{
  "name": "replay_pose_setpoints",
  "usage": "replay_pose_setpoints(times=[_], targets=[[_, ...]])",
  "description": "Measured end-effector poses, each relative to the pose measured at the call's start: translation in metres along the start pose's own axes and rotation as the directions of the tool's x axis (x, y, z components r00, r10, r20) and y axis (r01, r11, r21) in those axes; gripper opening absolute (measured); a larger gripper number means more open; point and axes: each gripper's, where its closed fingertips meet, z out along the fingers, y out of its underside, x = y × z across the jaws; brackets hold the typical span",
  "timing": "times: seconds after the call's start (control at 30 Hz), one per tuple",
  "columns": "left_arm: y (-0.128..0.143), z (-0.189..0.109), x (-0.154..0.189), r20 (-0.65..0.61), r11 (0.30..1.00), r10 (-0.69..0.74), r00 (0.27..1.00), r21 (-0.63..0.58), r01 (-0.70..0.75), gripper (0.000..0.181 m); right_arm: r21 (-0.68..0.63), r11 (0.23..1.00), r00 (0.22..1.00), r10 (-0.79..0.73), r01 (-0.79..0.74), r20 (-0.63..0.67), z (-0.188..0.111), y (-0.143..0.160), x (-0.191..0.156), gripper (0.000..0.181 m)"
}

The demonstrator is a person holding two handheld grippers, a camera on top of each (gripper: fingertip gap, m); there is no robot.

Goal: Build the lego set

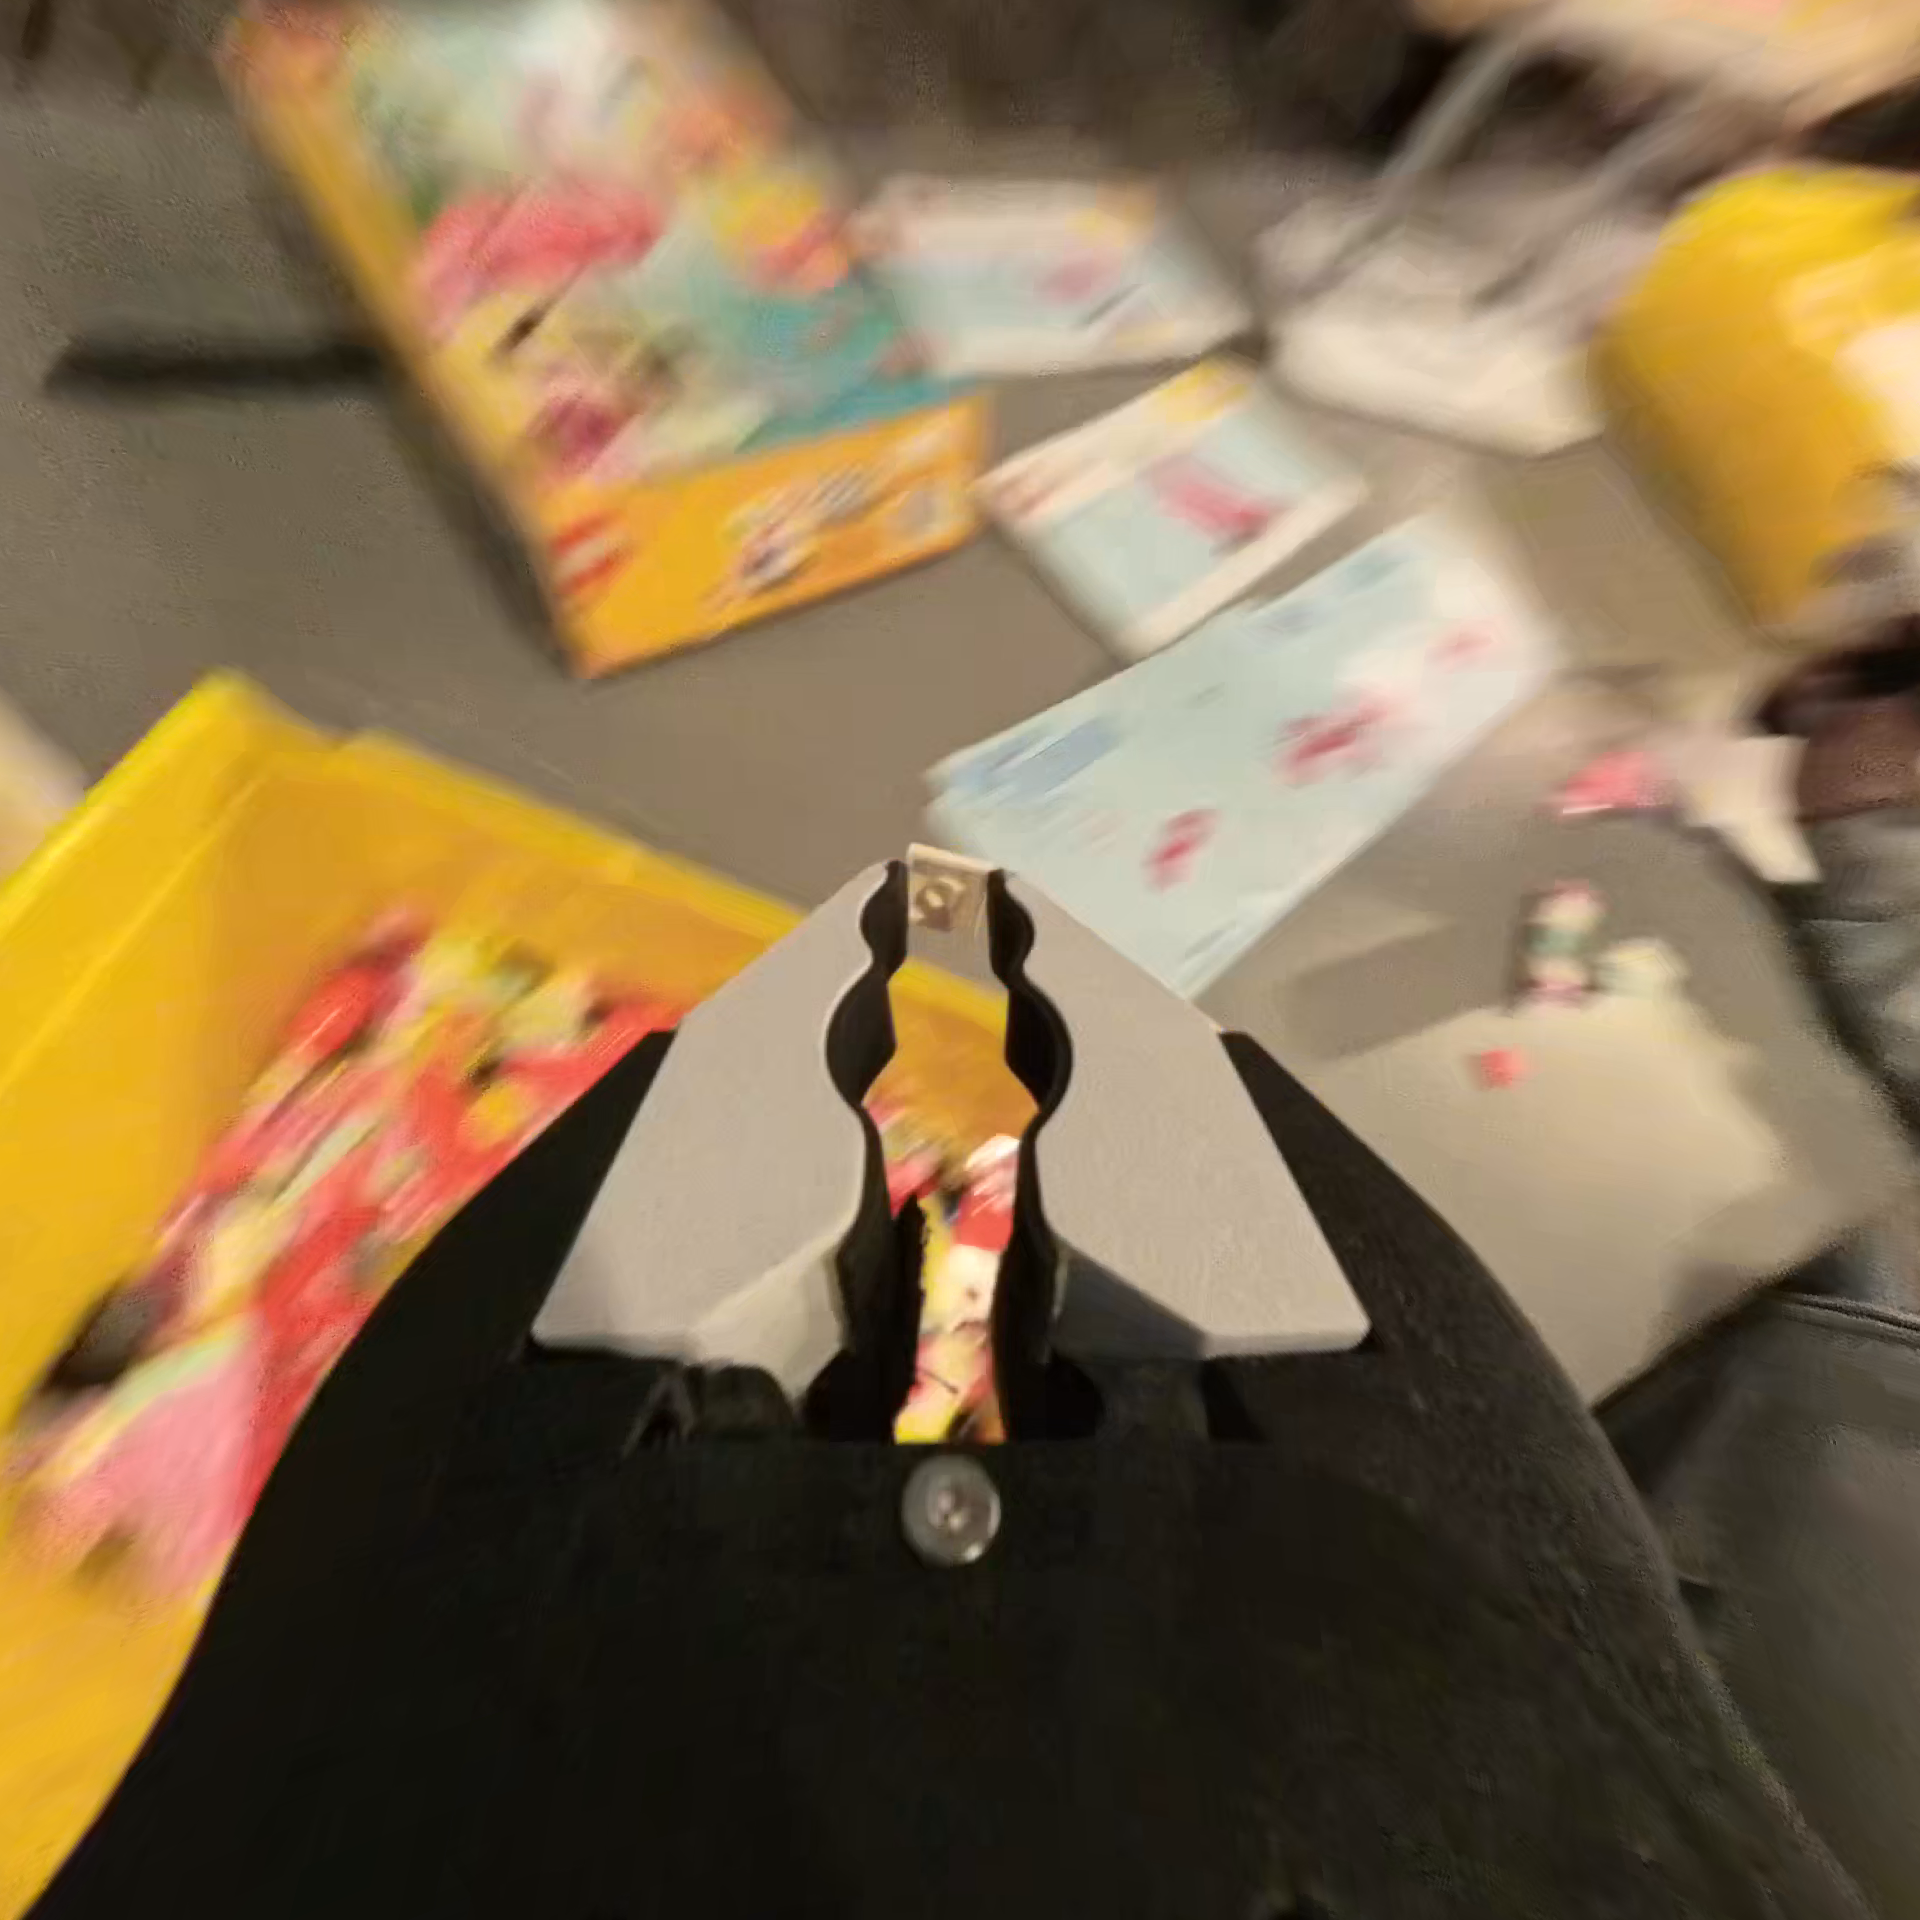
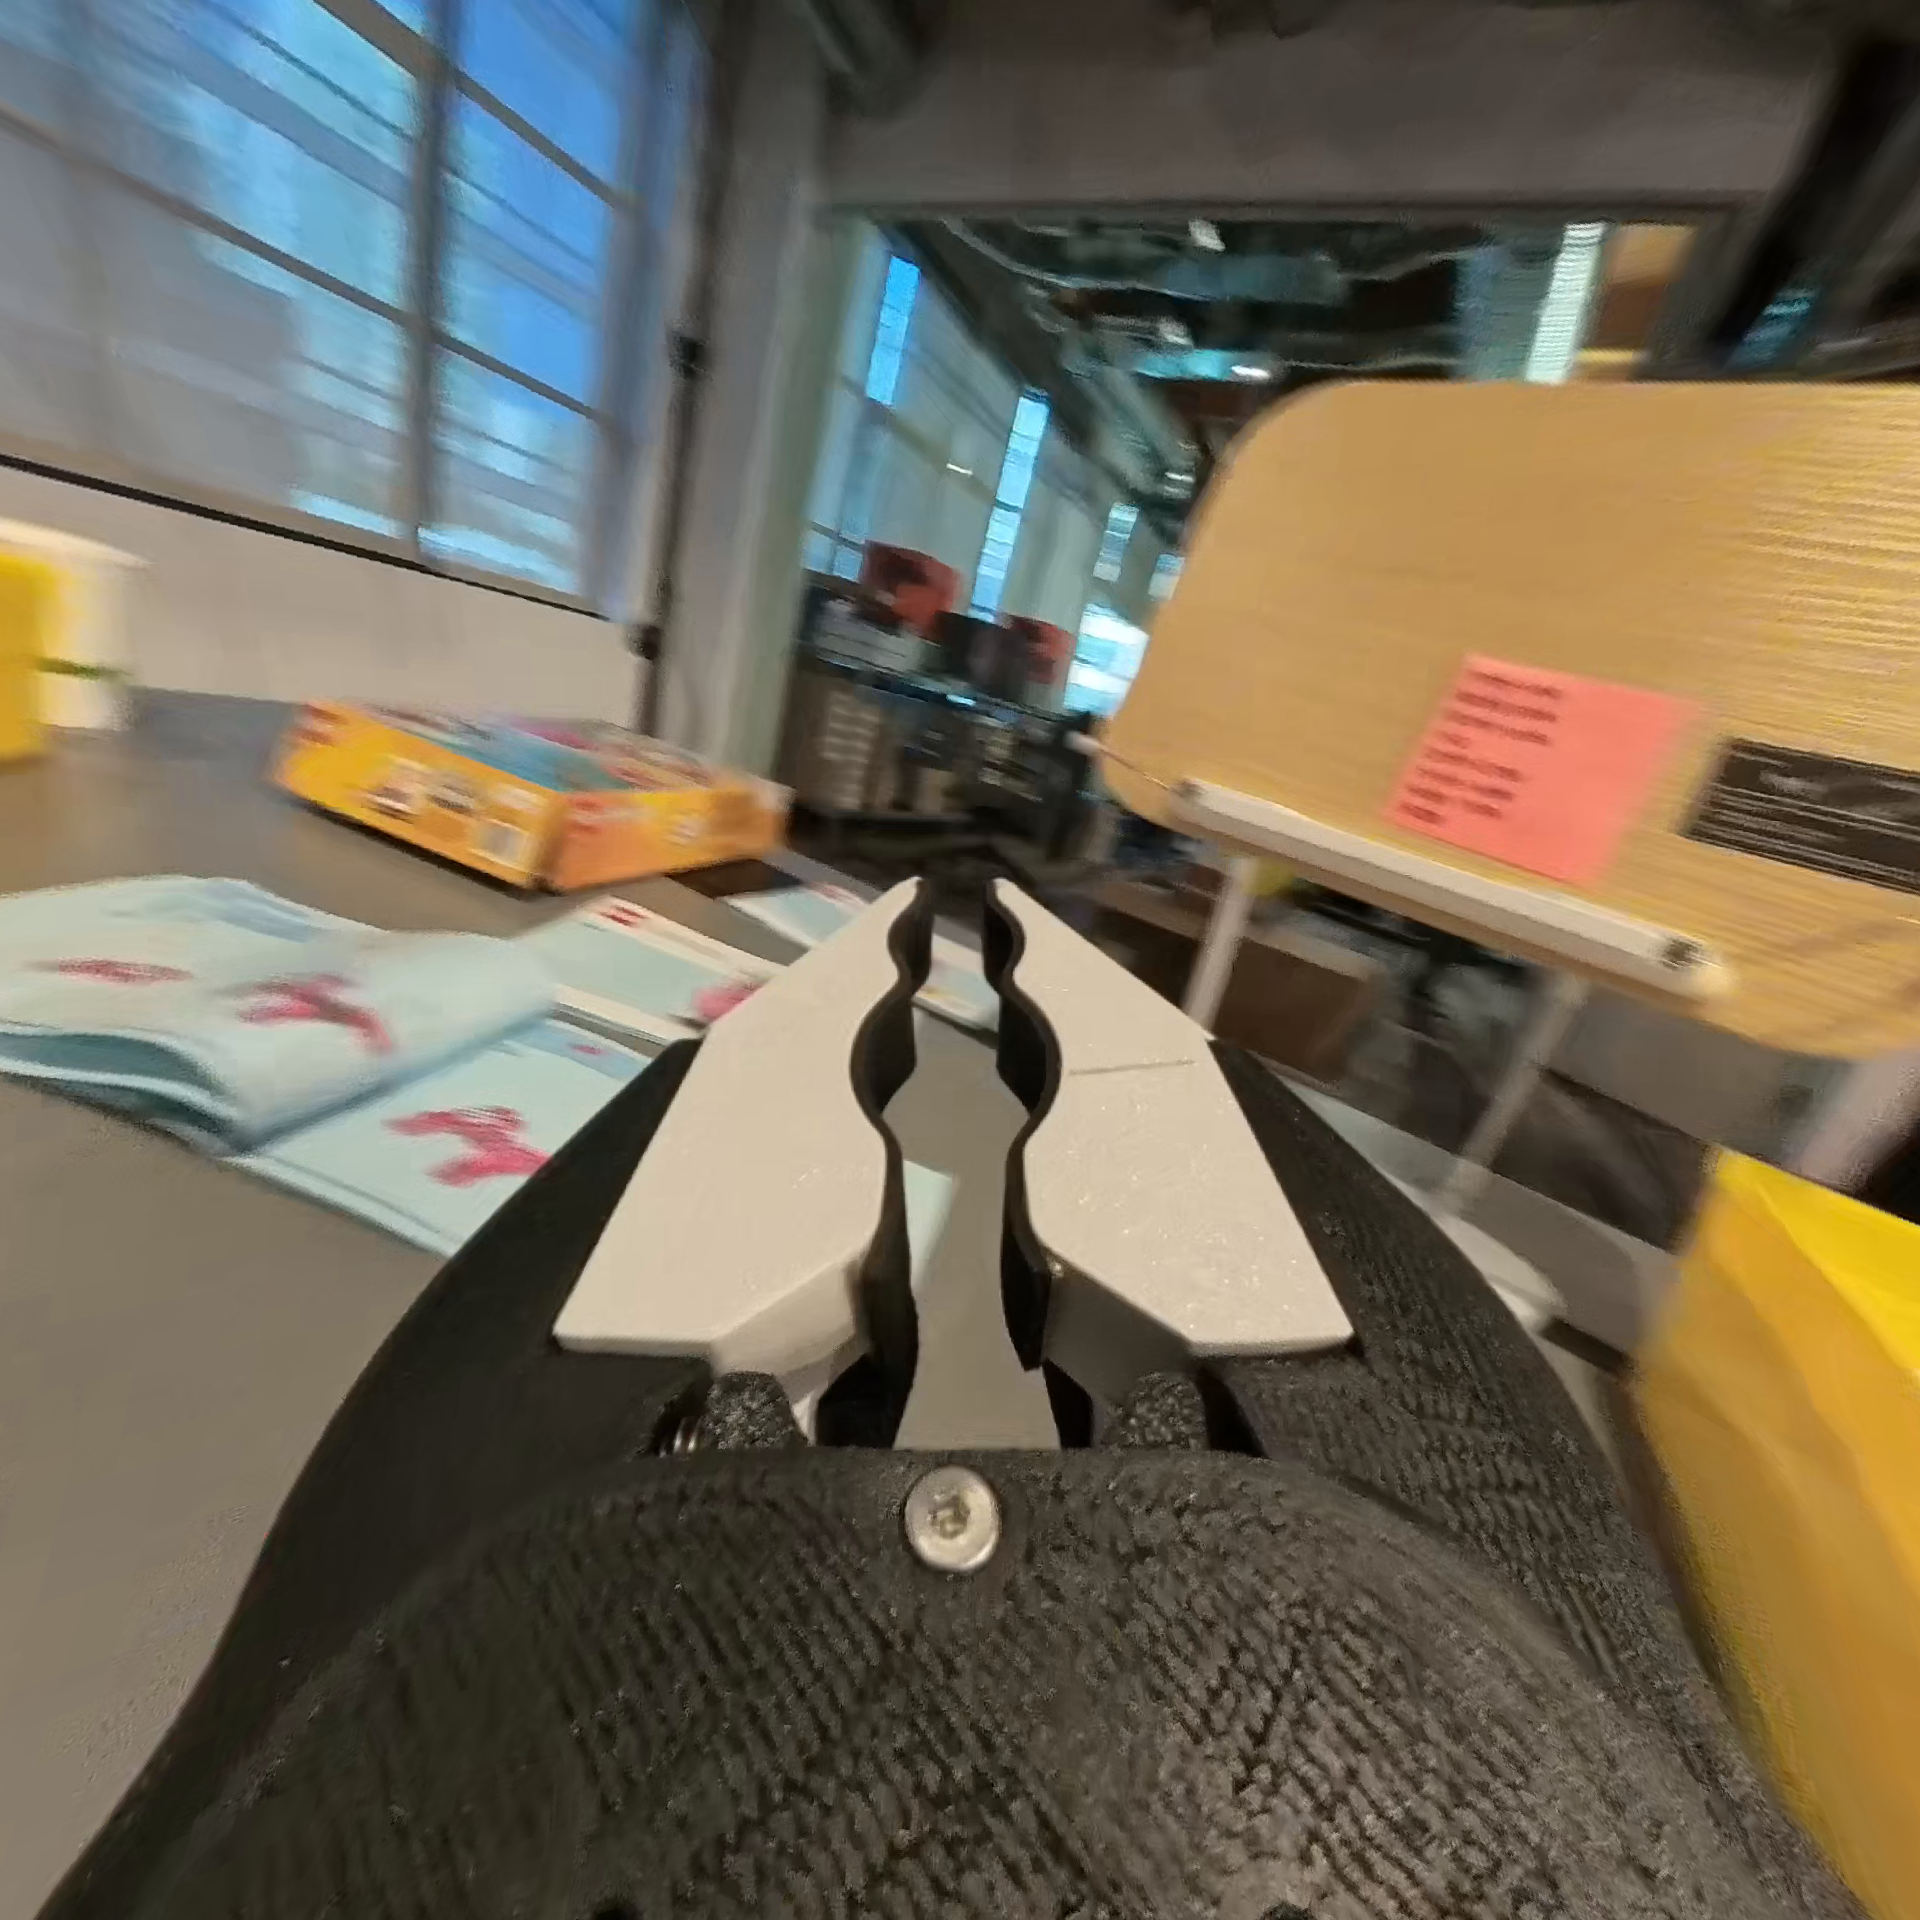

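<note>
Between the tips of the left gripper (image 1: pixel 943 883), held above the grey desk (image 1: pixel 312 582), sits a small pale grey lego piece (image 1: pixel 945 902); the fingers are nearly closed and pinch it by its two sides. It is a thin, flat plate with a round hole or stud ring on the face turned toward the camera. Its long axis runs along the fingers, pointing away from the camera, and its far end pokes just past the tips. Below lies a yellow bin (image 1: pixel 208 852) of blurred red and pink pieces, with a yellow box (image 1: pixel 665 416) and pale blue instruction booklets (image 1: pixel 1247 769) farther off. The right gripper (image 2: pixel 954 896) holds nothing, its fingers a narrow gap apart, pointing across the desk toward the box
</note>
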Motion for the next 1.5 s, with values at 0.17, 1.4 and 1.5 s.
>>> replay_pose_setpoints(times=[0.17, 1.4, 1.5], targets=[[-0.043, -0.022, 0.163, -0.361, 0.893, 0.274, 0.892, 0.439, -0.096, 0.000, 0.002, 0.928, 0.829, 0.331, -0.372, 0.450, -0.004, -0.076, -0.082, 0.017], [0.110, 0.286, 0.344, -0.582, 0.694, 0.578, 0.572, -0.017, -0.719, 0.027, -0.555, 0.683, 0.598, 0.212, 0.475, 0.773, -0.091, 0.081, -0.073, 0.013], [0.110, 0.286, 0.343, -0.595, 0.688, 0.579, 0.558, -0.011, -0.726, 0.025, -0.533, 0.673, 0.551, 0.218, 0.513, 0.806, -0.084, 0.083, -0.079, 0.013]])
